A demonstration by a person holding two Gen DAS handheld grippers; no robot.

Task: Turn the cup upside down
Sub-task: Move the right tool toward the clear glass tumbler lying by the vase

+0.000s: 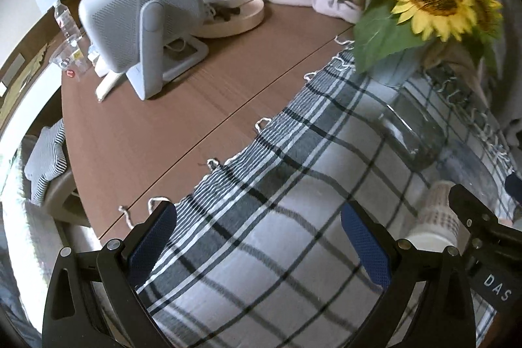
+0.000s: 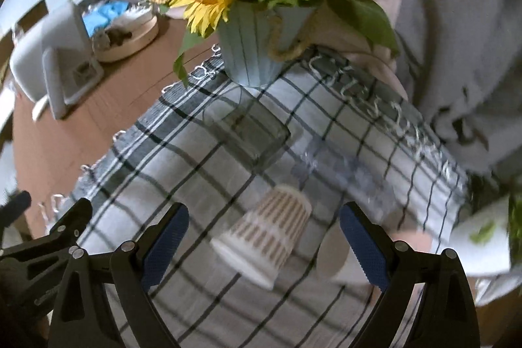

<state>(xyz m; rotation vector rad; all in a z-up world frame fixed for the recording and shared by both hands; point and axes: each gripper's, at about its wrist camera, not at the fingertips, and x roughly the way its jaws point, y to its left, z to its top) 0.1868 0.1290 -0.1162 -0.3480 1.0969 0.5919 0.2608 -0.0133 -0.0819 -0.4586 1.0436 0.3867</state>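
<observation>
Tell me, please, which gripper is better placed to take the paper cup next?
Probably the right gripper: its open fingers frame the paper cup on the cloth. The left gripper is open over bare cloth, with the cup off to its right.

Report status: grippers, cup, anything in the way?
Left gripper open, empty. Right gripper open, empty. Patterned cup already upside down on the plaid cloth, between the fingers, not gripped. Glass just beyond; another cup beside it.

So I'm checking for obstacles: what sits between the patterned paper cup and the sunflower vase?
In the right wrist view, a clear glass tumbler stands on the plaid cloth between the patterned paper cup and the sunflower vase.
</observation>
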